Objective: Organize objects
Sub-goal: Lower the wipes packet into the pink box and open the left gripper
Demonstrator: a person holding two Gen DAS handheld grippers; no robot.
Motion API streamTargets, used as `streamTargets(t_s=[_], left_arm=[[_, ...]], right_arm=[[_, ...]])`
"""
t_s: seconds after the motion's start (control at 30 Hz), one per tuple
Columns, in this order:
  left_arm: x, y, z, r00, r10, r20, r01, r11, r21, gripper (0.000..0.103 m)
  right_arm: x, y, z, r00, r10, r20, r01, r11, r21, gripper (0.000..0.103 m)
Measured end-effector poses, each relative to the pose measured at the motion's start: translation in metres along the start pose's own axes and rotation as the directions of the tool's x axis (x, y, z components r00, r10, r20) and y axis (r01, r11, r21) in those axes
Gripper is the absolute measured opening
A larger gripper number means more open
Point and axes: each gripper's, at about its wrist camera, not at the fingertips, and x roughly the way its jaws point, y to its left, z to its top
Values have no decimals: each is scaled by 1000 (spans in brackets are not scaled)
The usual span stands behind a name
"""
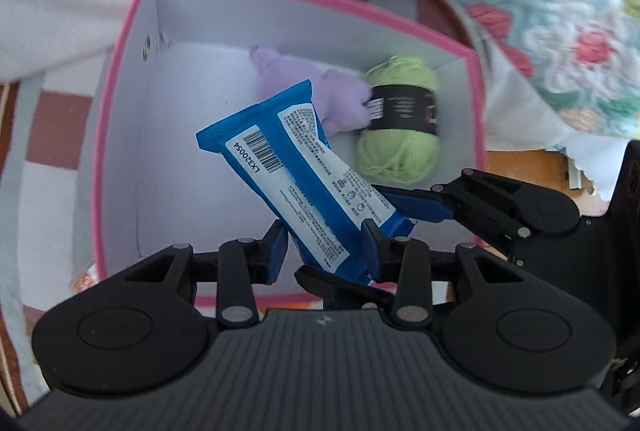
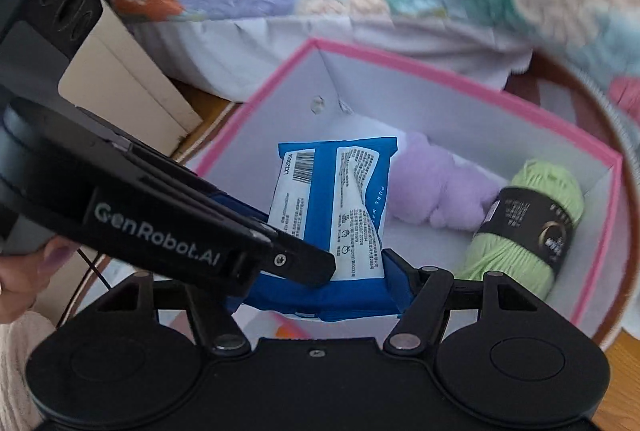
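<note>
as the pack hangs over the box: the blue pack (image 1: 280, 151) is up in the air, just above the open box (image 1: 132, 31), not yet inside it. its far end tips up and leans over the middle of the box.
left gripper: the left gripper (image 1: 326, 249) is clenched on the low end of the pack, above the near rim of the box. its two blue pads press the pack from both sides.
right gripper: the right gripper (image 2: 316, 283) grasps the same low end of the pack, with its jaws set wider. it comes in from the side, so the two grippers cross above the near rim of the box.
why two grippers: i think the pack is soft and bendy, so two holds stop it from flopping or slipping.
yarn: a green yarn ball (image 1: 400, 119) lies on the floor of the box, in a far corner.
toy: a soft purple toy (image 1: 344, 99) lies in the box, touching the yarn. they look put away already.
free spot: the near part of the box floor is bare. that is likely where the pack should go.
next: i think the pack must go lower into the box before both grippers let go, so it does not land on the toy.
hand: a hand (image 2: 24, 279) holds the left gripper, outside the box.
</note>
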Motion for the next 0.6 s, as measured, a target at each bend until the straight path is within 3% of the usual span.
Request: streamTargets(t_s=[0.13, 0.33, 0.53, 0.6], left_arm=[[17, 8, 0, 1000, -1, -31, 0, 1000, -26, 38], [39, 12, 6, 997, -20, -72, 16, 999, -50, 37], [45, 17, 5, 997, -24, -76, 22, 999, -30, 41], [39, 19, 6, 998, -17, -58, 16, 1000, -19, 48]], right_arm=[[16, -11, 0, 998, 38, -43, -38, 999, -3, 71], [38, -20, 4, 991, 12, -137, -21, 998, -64, 70], [44, -11, 3, 980, -103, -172, 67, 977, -200, 68], [38, -11, 1, 978, -138, -155, 100, 968, -230, 68]])
